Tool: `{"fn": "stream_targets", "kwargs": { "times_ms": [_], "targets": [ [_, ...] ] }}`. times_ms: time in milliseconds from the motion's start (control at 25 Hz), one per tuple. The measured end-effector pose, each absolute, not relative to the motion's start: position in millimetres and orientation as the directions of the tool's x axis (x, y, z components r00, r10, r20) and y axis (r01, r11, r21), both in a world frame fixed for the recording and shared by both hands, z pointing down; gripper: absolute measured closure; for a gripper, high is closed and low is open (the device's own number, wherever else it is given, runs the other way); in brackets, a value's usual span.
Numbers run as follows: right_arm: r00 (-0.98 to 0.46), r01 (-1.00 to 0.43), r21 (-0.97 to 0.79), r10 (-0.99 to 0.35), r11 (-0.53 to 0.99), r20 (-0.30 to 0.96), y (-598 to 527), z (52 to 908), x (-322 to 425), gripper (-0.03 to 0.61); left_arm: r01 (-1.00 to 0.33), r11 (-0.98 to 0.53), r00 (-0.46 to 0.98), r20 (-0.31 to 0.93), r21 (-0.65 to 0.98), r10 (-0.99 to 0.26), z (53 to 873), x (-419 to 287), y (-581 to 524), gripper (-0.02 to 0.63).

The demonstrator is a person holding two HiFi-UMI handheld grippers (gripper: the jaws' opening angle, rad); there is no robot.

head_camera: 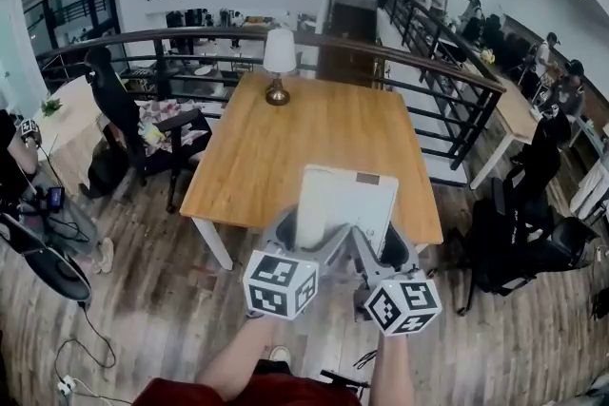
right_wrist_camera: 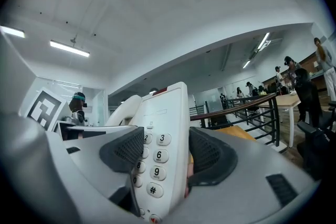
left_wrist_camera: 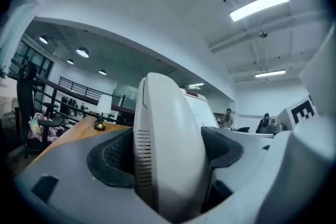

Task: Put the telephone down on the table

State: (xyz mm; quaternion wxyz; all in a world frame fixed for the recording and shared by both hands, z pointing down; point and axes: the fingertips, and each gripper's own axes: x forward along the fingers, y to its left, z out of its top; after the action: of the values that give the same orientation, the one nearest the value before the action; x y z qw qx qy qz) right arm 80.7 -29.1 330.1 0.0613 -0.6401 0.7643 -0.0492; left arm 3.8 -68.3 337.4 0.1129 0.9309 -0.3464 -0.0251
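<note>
L gripper [left_wrist_camera: 168,150] clamped on handset [left_wrist_camera: 164,113], R gripper [right_wrist_camera: 166,155] clamped on phone [right_wrist_camera: 169,107]; lower both level onto table [head_camera: 314,133], then release together

Left gripper [head_camera: 312,241] and right gripper [head_camera: 379,250] held side by side ahead of the body, bare left forearm [head_camera: 240,358] and right forearm [head_camera: 390,374] extended forward, left jaws clamped on telephone [head_camera: 347,195] handset [left_wrist_camera: 168,139], right jaws clamped across its keypad side.

Wooden bench [head_camera: 285,157] stands on a dark plank floor [head_camera: 162,299]. Table lamp [head_camera: 278,62] at the bench's far edge. Black railing [head_camera: 428,62] runs behind and to the right. Black chair [head_camera: 109,95] off the left edge. Ceiling strip lights [left_wrist_camera: 260,5] lit.
</note>
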Motion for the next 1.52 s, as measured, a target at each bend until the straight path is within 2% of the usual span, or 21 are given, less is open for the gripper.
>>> {"fn": "stream_targets", "kwargs": {
  "times_ms": [320,560,1520],
  "targets": [
    [-0.245,-0.958,-0.147,-0.97,0.244,-0.016,-96,339,34,0.299,-0.69,-0.682,0.709,0.038,0.243,-0.704,347,-45,-129,0.206],
    [-0.263,-0.951,-0.167,-0.965,0.26,-0.002,-135,352,39,0.299,-0.708,-0.662,0.693,0.064,0.246,-0.718,359,-41,-167,0.206],
    [-0.327,-0.917,-0.244,-0.945,0.315,0.007,-320,362,205,0.299,-0.767,-0.605,0.637,0.145,0.213,-0.757,365,122,-347,0.206]
  ]
}}
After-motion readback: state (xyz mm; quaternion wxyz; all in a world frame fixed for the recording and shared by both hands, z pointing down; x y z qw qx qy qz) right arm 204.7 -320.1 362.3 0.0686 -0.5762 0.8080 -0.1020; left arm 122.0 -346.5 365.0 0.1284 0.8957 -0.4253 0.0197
